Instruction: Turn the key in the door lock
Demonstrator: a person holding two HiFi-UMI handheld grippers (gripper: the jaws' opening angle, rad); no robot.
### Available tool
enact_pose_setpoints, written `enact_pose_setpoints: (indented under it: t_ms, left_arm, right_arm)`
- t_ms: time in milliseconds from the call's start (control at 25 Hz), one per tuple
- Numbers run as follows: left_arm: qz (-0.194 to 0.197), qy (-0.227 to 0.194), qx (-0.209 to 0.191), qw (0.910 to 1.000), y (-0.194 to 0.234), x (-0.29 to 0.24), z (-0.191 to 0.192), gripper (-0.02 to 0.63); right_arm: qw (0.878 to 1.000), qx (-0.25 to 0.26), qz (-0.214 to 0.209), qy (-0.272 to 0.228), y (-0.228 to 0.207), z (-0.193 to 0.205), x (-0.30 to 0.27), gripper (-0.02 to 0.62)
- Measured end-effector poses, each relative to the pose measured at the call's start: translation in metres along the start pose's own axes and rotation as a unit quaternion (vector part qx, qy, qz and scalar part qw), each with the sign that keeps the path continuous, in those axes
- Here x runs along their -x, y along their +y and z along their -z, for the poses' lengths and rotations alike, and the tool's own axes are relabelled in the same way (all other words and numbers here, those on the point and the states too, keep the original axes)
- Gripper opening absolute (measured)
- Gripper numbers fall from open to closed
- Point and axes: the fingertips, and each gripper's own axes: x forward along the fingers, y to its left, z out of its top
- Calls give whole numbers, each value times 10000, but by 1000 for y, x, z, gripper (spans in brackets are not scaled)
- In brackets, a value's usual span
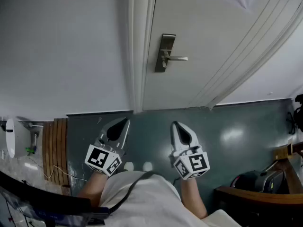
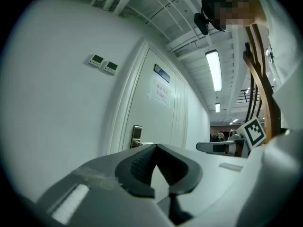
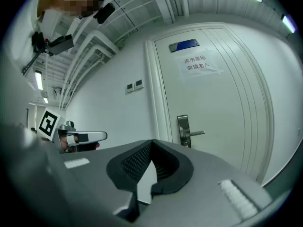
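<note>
Two grippers, both held level and pointing at the door (image 1: 189, 41), well short of it.

- Left gripper (image 1: 125, 121): jaws brought together at the tips, nothing between them. Its own view shows the pads meeting, only wall and door beyond.
- Right gripper (image 1: 175, 124): jaws likewise fully closed and empty.
- Lock plate (image 1: 165, 52): on the door, just beside the door frame (image 1: 136, 46). Long axis upright. Lever handle (image 1: 177, 58) sticks out level from it, away from the frame.
- Key: none made out in any view. The plate is too small to show a keyhole or anything seated in it.

Relation that matters: the plate lies ahead of both sets of jaws and well apart from them, with open floor (image 1: 227, 126) between. From the head view the right gripper sits almost straight below the plate. The left gripper is offset towards the frame side. In the right gripper view the plate (image 3: 182, 130) stands just right of the jaw tips. In the left gripper view it (image 2: 137, 135) sits a little left of them.

Judgement: the right hand has the straighter line. The approach is not yet begun. The jaws will need to part before they can take a key.
</note>
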Motion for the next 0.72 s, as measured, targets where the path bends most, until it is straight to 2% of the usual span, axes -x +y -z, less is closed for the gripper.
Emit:
enact_pose_setpoints:
  t_ms: [240, 440, 720]
  left_arm:
    - [16, -40, 54, 10000, -4, -5, 0, 6]
    - [-48, -14, 42, 10000, -15, -14, 4, 6]
    - [-189, 95, 30, 9998, -30, -23, 13, 6]
  right_arm:
    - [10000, 24, -31, -18, -6, -1, 1, 8]
    - [9996, -130, -233, -72, -14, 3, 5, 8]
    - [9991, -308, -292, 65, -33, 17, 11, 8]
